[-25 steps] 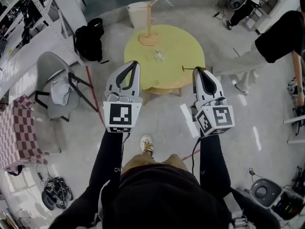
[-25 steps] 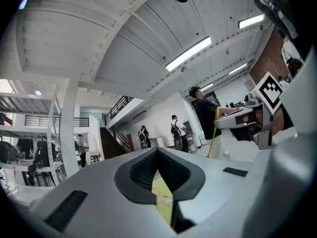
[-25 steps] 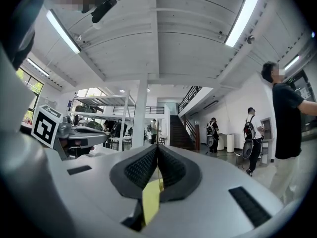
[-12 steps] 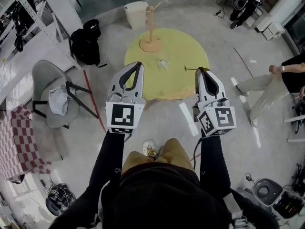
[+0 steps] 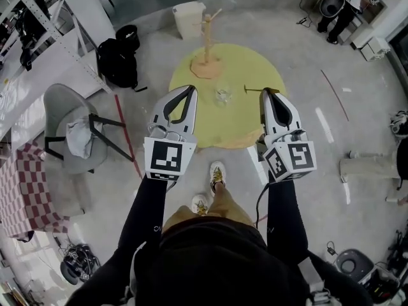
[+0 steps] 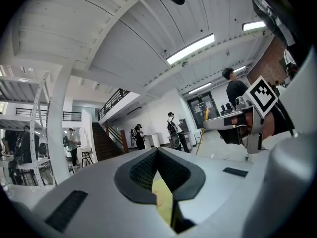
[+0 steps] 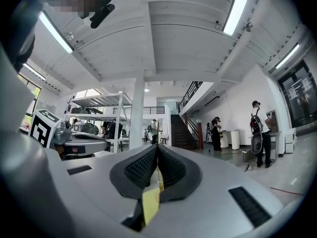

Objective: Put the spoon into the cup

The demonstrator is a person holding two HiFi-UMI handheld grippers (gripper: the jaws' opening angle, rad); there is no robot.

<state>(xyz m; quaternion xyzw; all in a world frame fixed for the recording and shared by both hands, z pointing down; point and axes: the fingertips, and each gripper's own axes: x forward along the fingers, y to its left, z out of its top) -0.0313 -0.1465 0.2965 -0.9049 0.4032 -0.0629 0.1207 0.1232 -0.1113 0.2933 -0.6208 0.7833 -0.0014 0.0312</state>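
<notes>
Count: one cup at mid-surface, contents unclear; one spoon, pinched in the right claw near the surface's right edge; one stand, far edge; left claw closed, empty.

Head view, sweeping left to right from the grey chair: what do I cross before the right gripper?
Grey chair → left gripper, jaws together → cup → spoon, held in the jaws of the right gripper.
</notes>
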